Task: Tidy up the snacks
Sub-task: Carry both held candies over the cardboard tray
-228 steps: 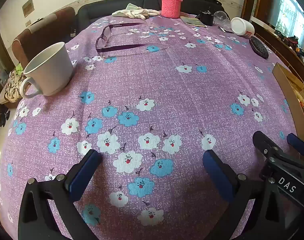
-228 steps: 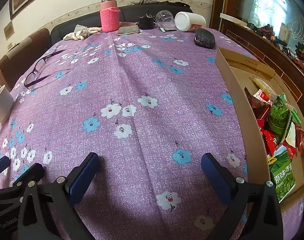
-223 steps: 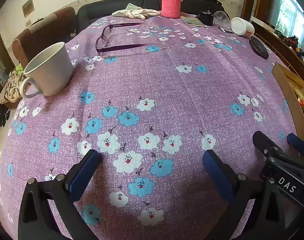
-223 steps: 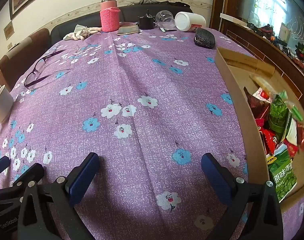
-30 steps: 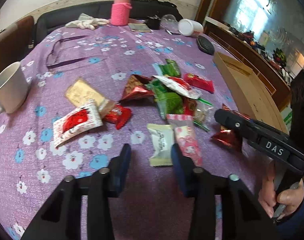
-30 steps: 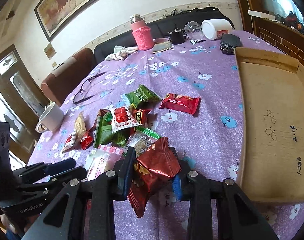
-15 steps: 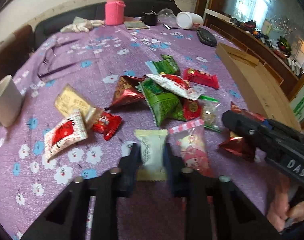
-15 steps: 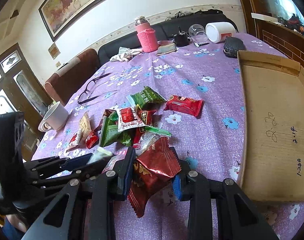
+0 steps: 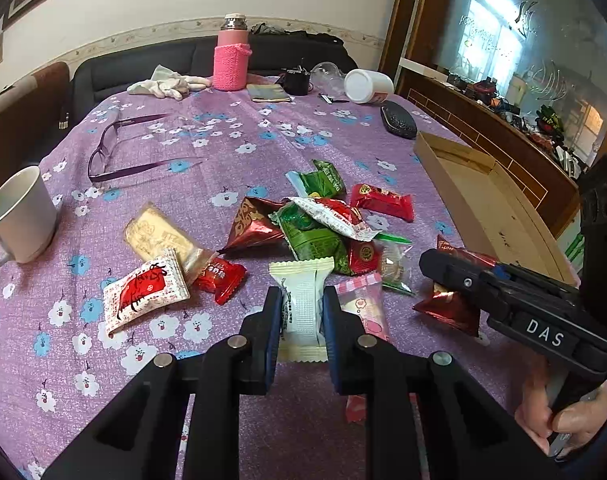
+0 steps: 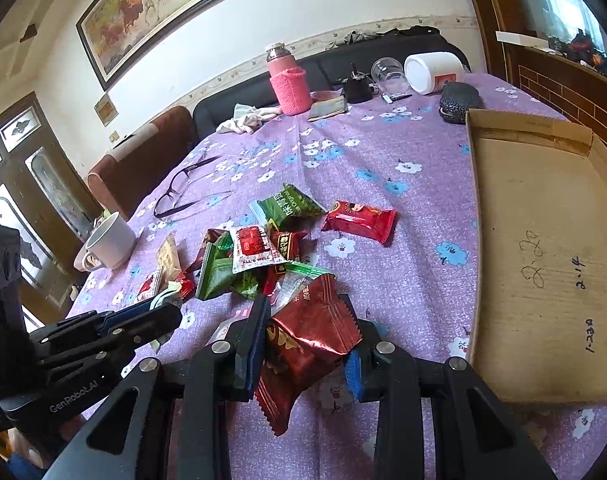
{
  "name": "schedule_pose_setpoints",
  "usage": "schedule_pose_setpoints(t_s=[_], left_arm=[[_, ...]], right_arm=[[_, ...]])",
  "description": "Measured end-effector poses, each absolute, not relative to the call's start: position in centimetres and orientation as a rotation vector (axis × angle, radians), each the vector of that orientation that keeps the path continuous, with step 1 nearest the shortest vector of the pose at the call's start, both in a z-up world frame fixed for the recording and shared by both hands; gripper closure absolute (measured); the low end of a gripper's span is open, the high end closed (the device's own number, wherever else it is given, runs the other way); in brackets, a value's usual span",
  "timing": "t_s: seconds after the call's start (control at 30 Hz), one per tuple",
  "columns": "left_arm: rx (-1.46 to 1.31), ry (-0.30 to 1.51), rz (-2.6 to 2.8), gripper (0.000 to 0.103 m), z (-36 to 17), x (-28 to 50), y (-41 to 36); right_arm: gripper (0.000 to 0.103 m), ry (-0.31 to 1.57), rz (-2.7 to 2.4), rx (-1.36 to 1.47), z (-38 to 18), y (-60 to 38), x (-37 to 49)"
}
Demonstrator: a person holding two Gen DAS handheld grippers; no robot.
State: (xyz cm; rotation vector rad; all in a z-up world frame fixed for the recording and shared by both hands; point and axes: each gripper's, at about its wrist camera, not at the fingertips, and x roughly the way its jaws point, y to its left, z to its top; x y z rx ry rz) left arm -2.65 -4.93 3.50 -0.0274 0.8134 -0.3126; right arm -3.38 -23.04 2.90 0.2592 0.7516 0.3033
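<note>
Both grippers angled down: left gripper (image 9: 302,307) pinching cream packet (image 9: 302,300), right gripper (image 10: 307,320) red packet (image 10: 303,340).

The cloth (image 9: 231,148) is purple with white and blue flowers. The packets are cream (image 9: 303,304), dark red foil (image 10: 307,344), green (image 9: 315,236) and bright red (image 9: 381,201). The mug (image 9: 19,212) is white, the flask sleeve (image 9: 230,67) pink, the box (image 10: 543,248) plain brown.

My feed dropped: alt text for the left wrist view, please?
The left gripper is shut on a cream snack packet above a purple floral tablecloth. More snacks lie scattered beyond, with a cardboard tray at right.
</note>
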Motion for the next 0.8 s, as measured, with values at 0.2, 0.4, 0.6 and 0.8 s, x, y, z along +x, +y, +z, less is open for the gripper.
schedule_pose_setpoints(t_s=[0.2,0.4,0.6,0.8], left_arm=[[-0.039,0.811,-0.319,0.084,3.6,-2.7,-4.9],[-0.049,0.809,-0.335,0.084,3.7,-2.6,-4.8],[-0.065,0.818,-0.339,0.084,3.9,-2.7,-4.8],[-0.061,0.823,-0.342,0.084,4.3,-3.0,-5.4]], right_arm=[[0.068,0.746,0.286,0.256,3.0,-23.1,-3.7],[0.068,0.751,0.283,0.278,3.2,-23.5,-3.5],[0.068,0.744,0.289,0.297,4.2,-24.3,-3.6],[0.068,0.726,0.293,0.318,5.3,-25.6,-4.0]])
